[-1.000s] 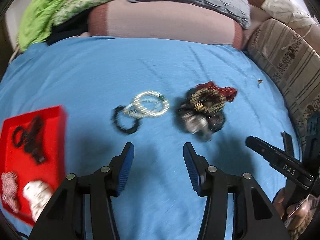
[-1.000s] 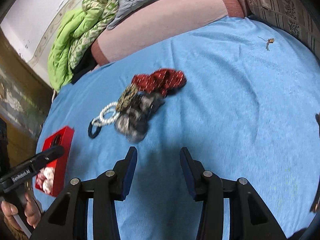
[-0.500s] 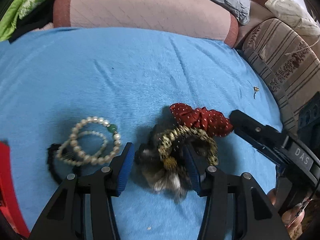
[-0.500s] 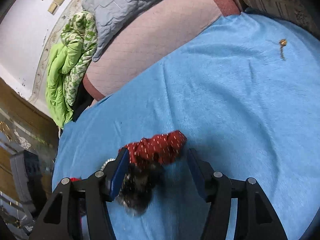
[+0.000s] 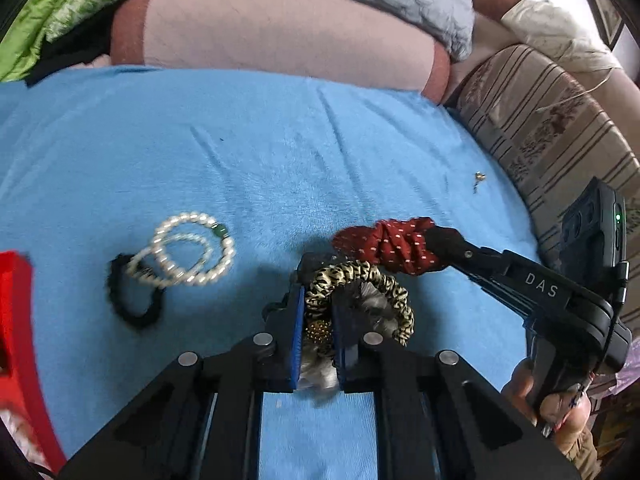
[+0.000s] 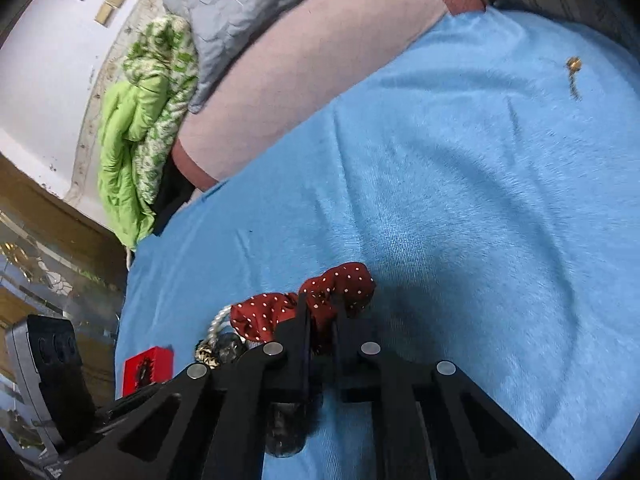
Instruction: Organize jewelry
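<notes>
Two grippers grasp one tangled pile beside the pearls (image 5: 188,250): left gripper (image 5: 316,300) clenches leopard scrunchie (image 5: 360,280), right gripper (image 6: 322,320) red scrunchie (image 6: 280,314). Separate gently, slowly, toward the red box (image 5: 16,320).

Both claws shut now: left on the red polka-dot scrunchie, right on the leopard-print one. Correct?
Swapped. In the left wrist view the left claw is shut on the leopard-print fabric scrunchie. In the right wrist view the right claw is shut on the red white-dotted fabric scrunchie. Both claws are indeed shut.
</notes>
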Motion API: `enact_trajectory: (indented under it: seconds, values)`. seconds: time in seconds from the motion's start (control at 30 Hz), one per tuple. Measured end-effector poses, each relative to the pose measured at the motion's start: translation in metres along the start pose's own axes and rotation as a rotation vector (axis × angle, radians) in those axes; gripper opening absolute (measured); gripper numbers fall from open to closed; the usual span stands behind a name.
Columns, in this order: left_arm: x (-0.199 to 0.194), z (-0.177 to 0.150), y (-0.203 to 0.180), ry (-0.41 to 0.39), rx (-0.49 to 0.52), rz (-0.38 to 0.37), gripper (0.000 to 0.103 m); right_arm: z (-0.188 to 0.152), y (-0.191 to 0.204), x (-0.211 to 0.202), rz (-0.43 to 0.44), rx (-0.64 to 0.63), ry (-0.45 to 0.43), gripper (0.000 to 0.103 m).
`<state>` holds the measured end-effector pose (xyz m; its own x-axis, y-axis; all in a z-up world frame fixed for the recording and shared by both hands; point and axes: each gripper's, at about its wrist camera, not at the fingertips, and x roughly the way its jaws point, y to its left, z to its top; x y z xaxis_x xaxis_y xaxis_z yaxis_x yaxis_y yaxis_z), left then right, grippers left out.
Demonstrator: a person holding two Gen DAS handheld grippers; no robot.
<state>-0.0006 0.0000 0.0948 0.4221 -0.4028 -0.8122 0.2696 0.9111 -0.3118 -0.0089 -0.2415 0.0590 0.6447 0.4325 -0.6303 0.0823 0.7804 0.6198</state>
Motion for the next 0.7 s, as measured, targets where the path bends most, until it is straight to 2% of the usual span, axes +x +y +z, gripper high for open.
enact_trajectory:
  seconds: [0.2, 0.33, 0.4, 0.53, 0.7]
  values:
    - [-0.054, -0.024, 0.004, -0.054, -0.026, -0.071, 0.012, -0.017, 0.022, -0.046, -0.011, -0.061, -0.060, 0.010]
    - [-0.075, -0.043, 0.017, -0.064, -0.083, -0.209, 0.012, -0.034, 0.038, -0.071, -0.003, -0.113, -0.076, 0.009]
    - [-0.076, -0.054, 0.027, -0.059, -0.109, -0.170, 0.012, -0.047, 0.043, -0.077, -0.013, -0.137, -0.066, 0.010]
    - [-0.072, -0.073, 0.063, -0.030, -0.201, 0.027, 0.014, -0.069, 0.042, -0.079, -0.077, -0.166, -0.044, 0.010]
    - [-0.089, -0.084, 0.090, -0.077, -0.240, 0.104, 0.019, -0.087, 0.033, -0.080, -0.115, -0.159, -0.022, 0.010]
